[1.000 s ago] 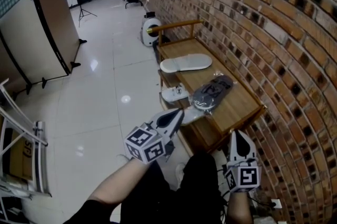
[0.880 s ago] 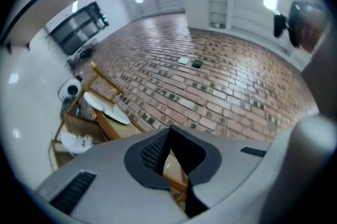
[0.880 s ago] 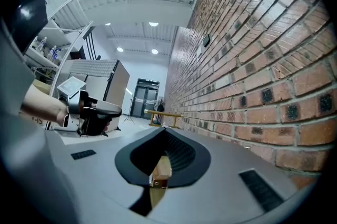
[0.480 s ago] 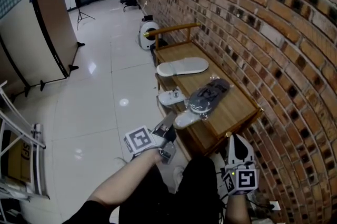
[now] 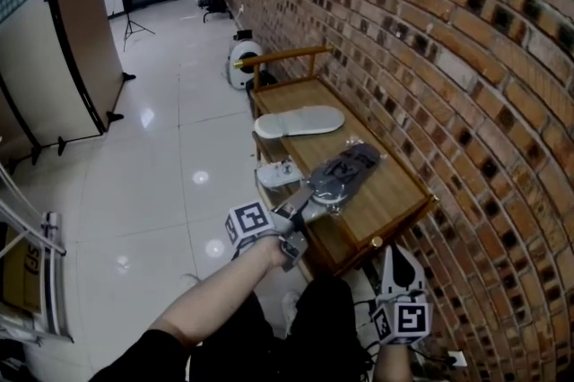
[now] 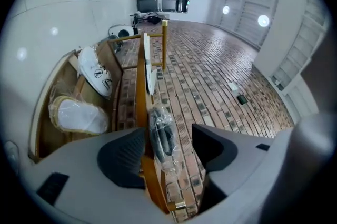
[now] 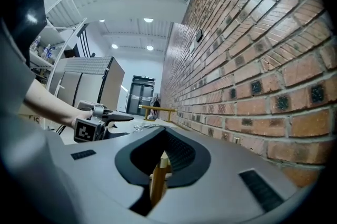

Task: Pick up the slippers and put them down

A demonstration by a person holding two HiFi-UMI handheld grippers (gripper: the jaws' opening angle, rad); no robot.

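A dark slipper in a clear plastic bag (image 5: 345, 170) lies on the wooden bench (image 5: 395, 192), its near end at the bench's front edge. My left gripper (image 5: 302, 204) is at that end, rolled on its side. Its jaws are opening, and the bagged slipper (image 6: 159, 125) lies between them without the pads pressing on it. A white slipper (image 5: 299, 121) rests further back on the bench top. My right gripper (image 5: 400, 262) hangs low beside the bench's near corner, shut and empty; in the right gripper view (image 7: 164, 136) a wooden post stands behind the jaws.
A brick wall (image 5: 430, 57) runs along the bench's right side. Bagged white slippers (image 6: 97, 73) lie on the lower shelf. A wooden rail (image 5: 278, 57) stands at the bench's far end, with a white appliance (image 5: 239, 62) beyond it. Tiled floor (image 5: 161, 156) lies to the left.
The left gripper sank toward the bench edge and rolled over. It was shut on the bagged dark slipper and its jaws now stand apart. The right gripper barely moved.
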